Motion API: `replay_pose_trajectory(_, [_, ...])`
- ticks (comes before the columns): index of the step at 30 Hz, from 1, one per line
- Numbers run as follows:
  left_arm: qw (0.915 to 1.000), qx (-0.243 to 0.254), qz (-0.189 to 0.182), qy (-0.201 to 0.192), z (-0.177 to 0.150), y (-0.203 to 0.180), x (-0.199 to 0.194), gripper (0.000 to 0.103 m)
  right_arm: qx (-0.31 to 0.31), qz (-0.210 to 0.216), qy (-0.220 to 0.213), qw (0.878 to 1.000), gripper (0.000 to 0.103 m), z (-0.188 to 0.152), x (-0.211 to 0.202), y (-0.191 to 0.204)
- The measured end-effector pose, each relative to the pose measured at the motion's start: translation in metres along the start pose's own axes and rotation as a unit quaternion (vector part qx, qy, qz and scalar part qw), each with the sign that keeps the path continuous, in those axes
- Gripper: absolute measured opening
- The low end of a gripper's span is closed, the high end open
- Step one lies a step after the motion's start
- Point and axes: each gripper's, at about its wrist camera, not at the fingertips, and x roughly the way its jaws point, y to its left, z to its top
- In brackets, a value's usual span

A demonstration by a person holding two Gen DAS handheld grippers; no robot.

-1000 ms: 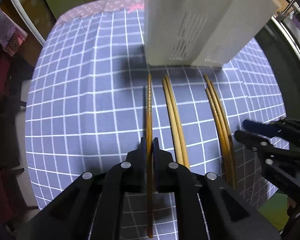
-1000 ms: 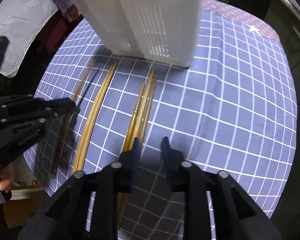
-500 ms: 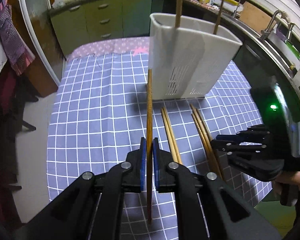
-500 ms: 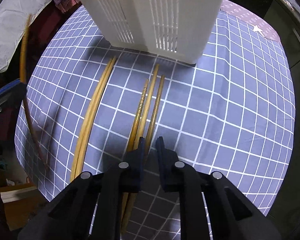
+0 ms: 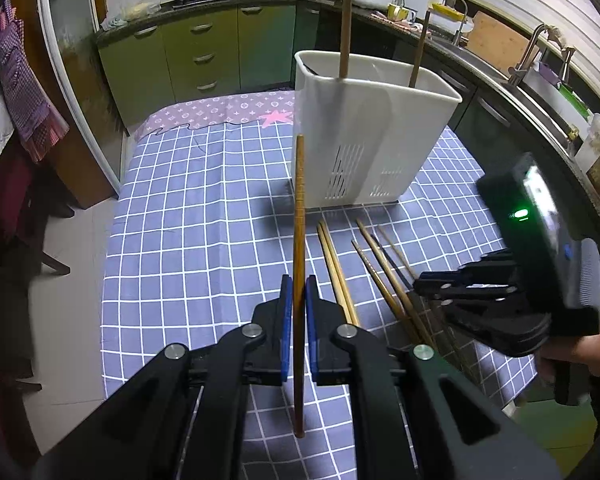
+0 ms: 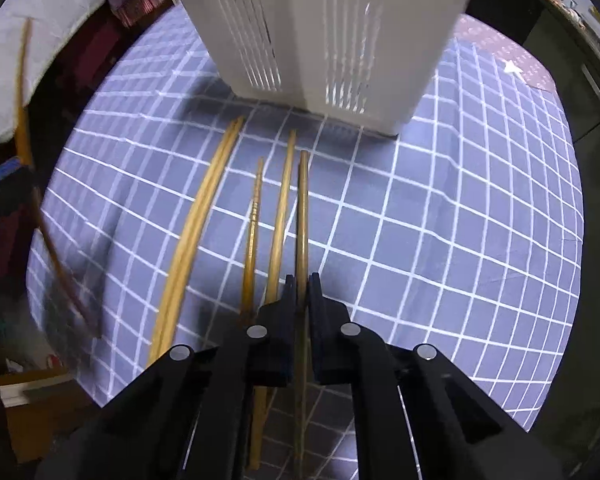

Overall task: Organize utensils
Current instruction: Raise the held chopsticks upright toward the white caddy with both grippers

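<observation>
Left wrist view: left gripper [image 5: 299, 292] is clamped on a brown chopstick [image 5: 299, 216], blue-padded fingers [image 5: 286, 320] squeezing it approx mid-length, stick running straight fwd along the fingers w/ its far tip in front of the white utensil holder [image 5: 374, 136] and its near end sticking out below the fingers. The stick is lifted off the blue checked tablecloth [image 5: 204, 216]. Holder stands upright on the cloth, slotted at the base, w/ two sticks [image 5: 345, 28] already standing in it, one near the left back, one at the right edge. On the cloth just in front of the holder lie a pale pair of chopsticks [image 5: 332, 260] side by side, and to their right a few darker loose ones [image 5: 380, 272] fanned apart. Right gripper [image 5: 440, 286] sits low at the right edge over the near ends of those darker sticks, green light on its body. Right wrist view: right gripper [image 6: 301, 280] is pinched tight on one dark chopstick [image 6: 302, 208], rightmost of the group, which lies lengthwise pointing at the holder [image 6: 320, 24]; can't tell if it's off the cloth [image 6: 460, 208]. Left of it are two single sticks [image 6: 282, 208], then the pale pair [image 6: 204, 208], all pointing toward the holder, tips short of its base. The left-held stick [image 6: 22, 92] shows blurred at far left.
</observation>
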Motion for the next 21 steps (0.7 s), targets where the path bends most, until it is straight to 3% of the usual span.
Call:
replay_pose_trajectory(12, [0.9994,0.021,-0.003,-0.027,-0.006,-0.007,-0.025,0.007,0.007,0.029,-0.138,0.990,0.007,-0.051,-0.103,-0.031])
replay_pose_trajectory(21, [0.9989,0.026,-0.002,-0.038,-0.010,-0.008,-0.035,0.007,0.003,0.028,-0.177,0.984,0.007,-0.083,-0.141,-0.035])
